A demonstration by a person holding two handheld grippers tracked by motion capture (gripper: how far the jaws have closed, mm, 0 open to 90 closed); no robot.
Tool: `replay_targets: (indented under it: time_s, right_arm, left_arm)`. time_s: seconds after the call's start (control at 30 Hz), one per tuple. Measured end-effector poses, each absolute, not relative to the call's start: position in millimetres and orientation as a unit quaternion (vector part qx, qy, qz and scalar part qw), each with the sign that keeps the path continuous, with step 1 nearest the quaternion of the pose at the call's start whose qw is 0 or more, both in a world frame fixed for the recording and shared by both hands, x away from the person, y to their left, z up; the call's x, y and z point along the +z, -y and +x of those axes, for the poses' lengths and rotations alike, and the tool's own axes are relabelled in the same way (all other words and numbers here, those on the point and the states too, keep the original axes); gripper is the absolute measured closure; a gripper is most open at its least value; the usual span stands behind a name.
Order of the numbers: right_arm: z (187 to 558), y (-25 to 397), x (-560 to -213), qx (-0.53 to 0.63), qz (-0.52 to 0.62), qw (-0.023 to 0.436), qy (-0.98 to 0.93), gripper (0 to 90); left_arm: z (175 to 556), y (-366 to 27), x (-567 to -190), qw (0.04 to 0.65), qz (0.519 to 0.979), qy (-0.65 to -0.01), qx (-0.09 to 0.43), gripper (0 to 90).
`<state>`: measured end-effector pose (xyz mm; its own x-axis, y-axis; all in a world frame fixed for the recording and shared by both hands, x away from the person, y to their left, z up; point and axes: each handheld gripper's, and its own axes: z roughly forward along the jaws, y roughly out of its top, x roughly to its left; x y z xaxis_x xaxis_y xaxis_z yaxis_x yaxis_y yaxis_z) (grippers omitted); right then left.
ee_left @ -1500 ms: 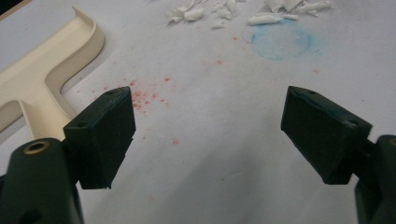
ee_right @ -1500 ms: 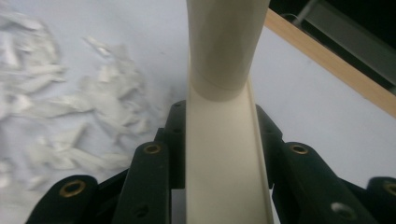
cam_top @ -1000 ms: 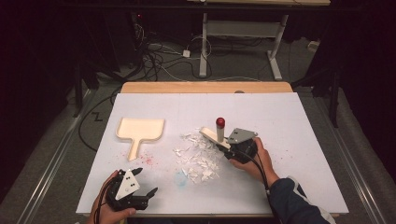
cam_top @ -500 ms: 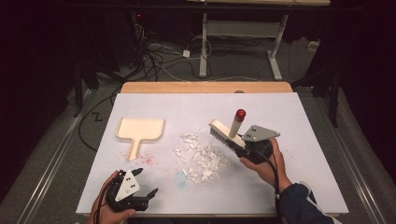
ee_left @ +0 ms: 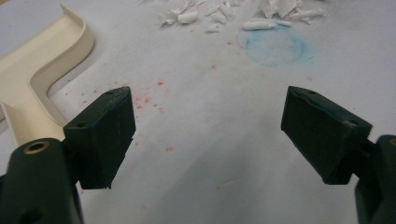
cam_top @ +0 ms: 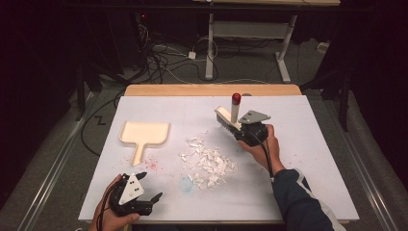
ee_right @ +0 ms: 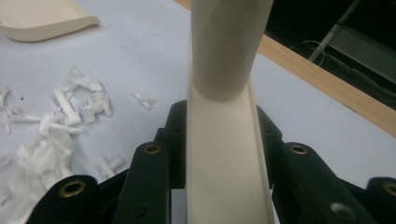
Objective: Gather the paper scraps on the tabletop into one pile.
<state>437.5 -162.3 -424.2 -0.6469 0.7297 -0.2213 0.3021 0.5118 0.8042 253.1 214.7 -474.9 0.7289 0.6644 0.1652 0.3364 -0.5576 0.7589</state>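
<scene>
A white-covered table (cam_top: 308, 144) with a wooden strip along its far edge carries everything here. On its left part lies a cream dustpan (cam_top: 143, 134), flat, its handle pointing toward the person; in the left gripper view the dustpan (ee_left: 42, 84) sits just to the left of the jaws. Near the middle of the table is a loose heap of white paper scraps (cam_top: 208, 161), with faint red specks to its left and a blue smudge (ee_left: 275, 44) at its near edge.

The right gripper (cam_top: 246, 131) is lifted just beyond and to the right of the scraps, clear of them. Its jaws are pressed against the cream back of a hand brush (cam_top: 227, 117), whose bristle head points left and away while its red-tipped handle stands upright. In the right gripper view the brush (ee_right: 224, 140) runs up between the jaws, pinched on both sides.

The left gripper (cam_top: 144, 190) rests low at the near left edge of the table, jaws spread wide with nothing between them, apart from the dustpan and the scraps.
</scene>
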Motion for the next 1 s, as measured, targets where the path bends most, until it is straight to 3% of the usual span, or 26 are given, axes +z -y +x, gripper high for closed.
replay_targets:
  time_s: [0.17,0.6,1.0]
  right_arm:
    - [448.1,141.2,-428.8,0.404,0.299,0.247,-0.828,68.3]
    - [446.7,98.0,-443.7,0.359,0.223,0.235,-0.875,68.0]
    - [403.4,125.0,-432.2,0.387,0.123,0.185,-0.895,68.2]
  left_arm:
    - [253.4,-215.1,-475.2,0.366,0.855,-0.295,0.218,17.1]
    - [255.1,-214.5,-476.4,0.364,0.856,-0.299,0.215,17.1]
    - [254.5,-215.1,-474.5,0.355,0.856,-0.301,0.224,17.1]
